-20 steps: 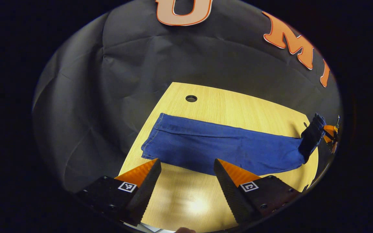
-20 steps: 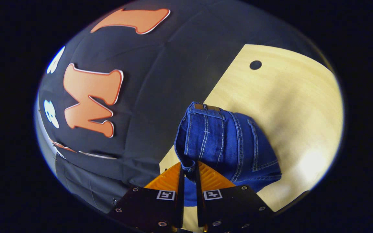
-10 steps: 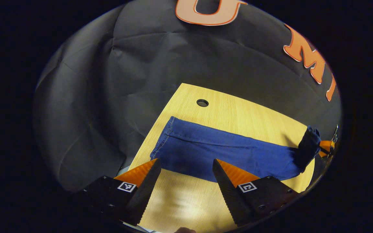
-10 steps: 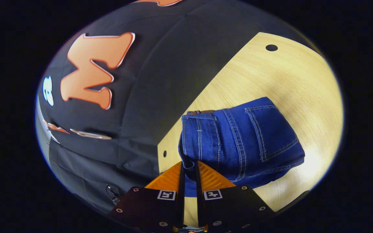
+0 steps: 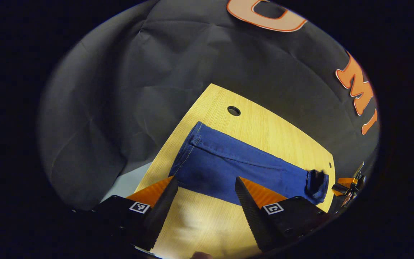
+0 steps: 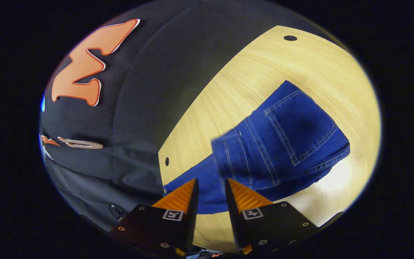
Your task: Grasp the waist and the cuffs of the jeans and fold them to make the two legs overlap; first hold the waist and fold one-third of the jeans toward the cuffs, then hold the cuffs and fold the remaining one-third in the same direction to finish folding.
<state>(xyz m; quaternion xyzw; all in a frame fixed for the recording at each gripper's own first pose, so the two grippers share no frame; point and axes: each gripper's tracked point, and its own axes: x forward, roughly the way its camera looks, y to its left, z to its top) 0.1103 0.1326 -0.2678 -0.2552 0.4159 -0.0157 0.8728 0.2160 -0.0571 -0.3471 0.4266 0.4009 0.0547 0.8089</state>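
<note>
The right gripper is opening slightly, having just let go of the waist, which is settling onto the jeans just ahead of it. The left gripper is hovering wide open short of the cuffs; first fold looks done.

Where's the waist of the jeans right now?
In the right gripper view, the waist lies folded over onto the jeans on the table, just beyond the open right tool.

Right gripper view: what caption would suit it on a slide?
Open right gripper just behind the jeans, whose waist end lies folded over on the wooden table.
</note>
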